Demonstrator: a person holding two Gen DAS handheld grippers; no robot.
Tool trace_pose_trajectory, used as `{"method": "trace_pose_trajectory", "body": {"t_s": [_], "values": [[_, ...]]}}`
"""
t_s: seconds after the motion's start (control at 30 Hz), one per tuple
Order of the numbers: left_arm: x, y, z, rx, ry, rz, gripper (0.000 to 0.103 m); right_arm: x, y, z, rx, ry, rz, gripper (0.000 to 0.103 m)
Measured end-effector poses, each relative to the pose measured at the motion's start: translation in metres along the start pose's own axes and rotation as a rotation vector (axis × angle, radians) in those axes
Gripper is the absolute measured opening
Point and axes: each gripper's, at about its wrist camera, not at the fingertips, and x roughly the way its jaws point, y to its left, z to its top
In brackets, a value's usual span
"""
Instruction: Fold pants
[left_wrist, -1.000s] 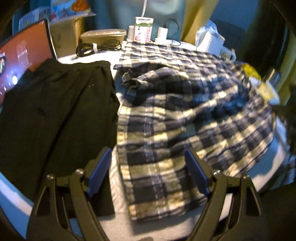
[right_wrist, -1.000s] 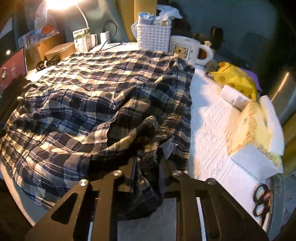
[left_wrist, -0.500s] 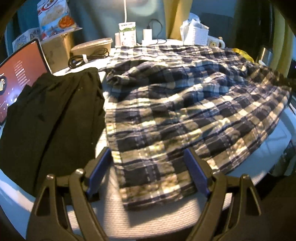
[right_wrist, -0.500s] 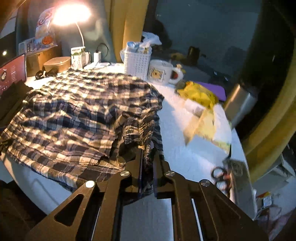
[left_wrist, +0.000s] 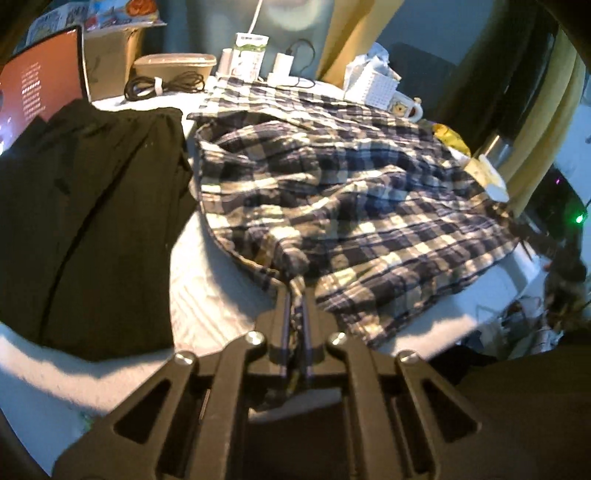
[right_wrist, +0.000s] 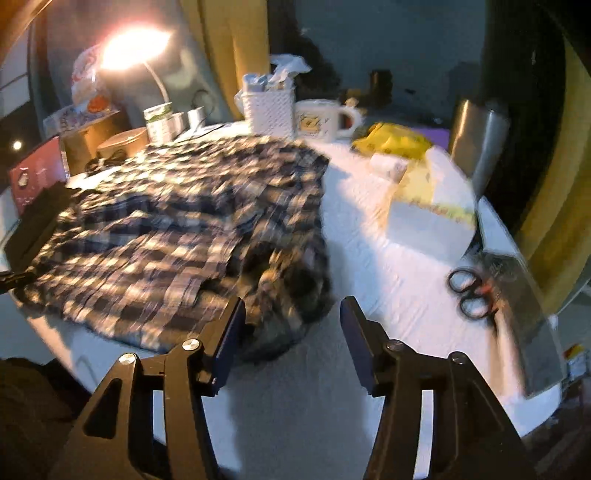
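The left gripper (left_wrist: 294, 295) is pinching a small bunch of hem at the near corner of the navy-and-cream plaid flannel pants (left_wrist: 354, 206), jaws clenched on the cloth, while the right gripper (right_wrist: 291, 321) is hanging with its jaws spread, holding nothing, just in front of the rumpled dark heap at the pants' right end. The pants are lying spread across the middle of the white quilted tabletop (left_wrist: 207, 295), creased and ridged rather than flat.

The pinch is taking in only a narrow tuck of soft fabric, so a quick pull is likely to be slipping it out of the jaws, or dragging one layer and leaving the one beneath behind. With only one end gripped, the loose right end is probably going to trail and twist any fold. A wide sweep is also risking the folded black matte garment (left_wrist: 85, 221) lying just beside the pants on the left, and, on the right, the cream ceramic mug with a bear print (right_wrist: 325, 120), the white perforated plastic basket (right_wrist: 269, 107) and the black-handled scissors (right_wrist: 469, 291) near the edge.

The flannel is looking limp, light and wrinkle-prone; the tabletop cover is showing a ribbed, slightly grippy texture that may be catching the cloth. The right wrist view is blurring with motion, so finer detail there is unclear.
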Motion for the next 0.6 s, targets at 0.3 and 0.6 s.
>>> {"method": "trace_pose_trajectory", "body": {"t_s": [0.3,0.6], "values": [[-0.009,-0.002,-0.002,-0.004,0.026,-0.013,0.005,0.036,0.012,-0.002,0.066,0.029,0.046,0.023],[-0.014,0.039,-0.005,-0.1,0.065,0.08,0.007,0.019,0.011,-0.004,-0.062,0.106,-0.112,0.008]]}}
